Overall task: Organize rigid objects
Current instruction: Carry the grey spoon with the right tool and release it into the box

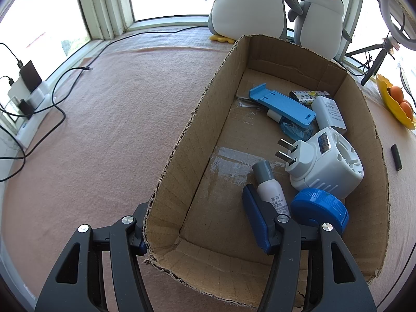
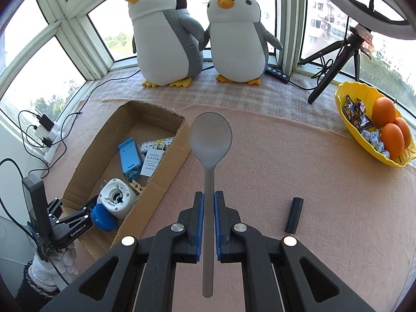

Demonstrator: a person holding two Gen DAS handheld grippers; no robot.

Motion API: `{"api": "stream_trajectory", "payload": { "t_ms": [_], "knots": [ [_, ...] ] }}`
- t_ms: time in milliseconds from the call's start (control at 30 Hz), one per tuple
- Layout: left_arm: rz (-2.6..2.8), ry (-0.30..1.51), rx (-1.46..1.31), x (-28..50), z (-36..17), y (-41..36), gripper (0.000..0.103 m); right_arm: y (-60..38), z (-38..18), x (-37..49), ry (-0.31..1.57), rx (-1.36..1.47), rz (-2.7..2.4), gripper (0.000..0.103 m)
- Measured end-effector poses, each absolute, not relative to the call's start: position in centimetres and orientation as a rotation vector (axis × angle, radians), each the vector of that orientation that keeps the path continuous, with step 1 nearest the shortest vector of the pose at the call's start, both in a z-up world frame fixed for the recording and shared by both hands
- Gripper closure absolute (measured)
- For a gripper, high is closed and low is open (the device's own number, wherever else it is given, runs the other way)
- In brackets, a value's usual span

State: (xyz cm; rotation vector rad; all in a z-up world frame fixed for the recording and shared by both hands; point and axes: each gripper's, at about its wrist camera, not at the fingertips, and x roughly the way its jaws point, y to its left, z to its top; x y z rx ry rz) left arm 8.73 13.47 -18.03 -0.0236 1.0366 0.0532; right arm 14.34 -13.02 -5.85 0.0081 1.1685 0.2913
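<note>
The right gripper is clamped on the handle of a grey spoon, its blue pads pressing the thin shaft from both sides. The spoon stands out ahead of the jaws with its bowl toward the far side, above the pink cloth and just right of the cardboard box. A short black cylinder lies on the cloth to the right of the gripper, well apart from the box.

The left gripper straddles the near left wall of the cardboard box: one finger sits outside that wall and the other finger is inside, beside a small white bottle with a grey cap. The jaws stand partly apart, and whether they pinch the cardboard I cannot tell.

Inside the box, a blue round lid lies at the near right, touching a white plug-in device with two metal prongs. Farther back lie a blue flat holder, a white adapter and a small patterned packet.

Two plush penguins stand by the windows at the far side. A yellow bowl with oranges and wrapped sweets sits at the far right, next to a black tripod. At the far left, chargers and black cables run along the sill
</note>
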Motion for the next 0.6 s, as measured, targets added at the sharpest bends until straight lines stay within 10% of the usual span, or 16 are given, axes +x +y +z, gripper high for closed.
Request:
{"api": "stream_trajectory", "payload": {
  "t_ms": [600],
  "knots": [
    [0.054, 1.037, -0.029, 8.7, -18.0, 13.6, 0.043, -3.9, -6.8, 18.1, 1.177, 0.029, 0.435, 0.096]
  ]
}}
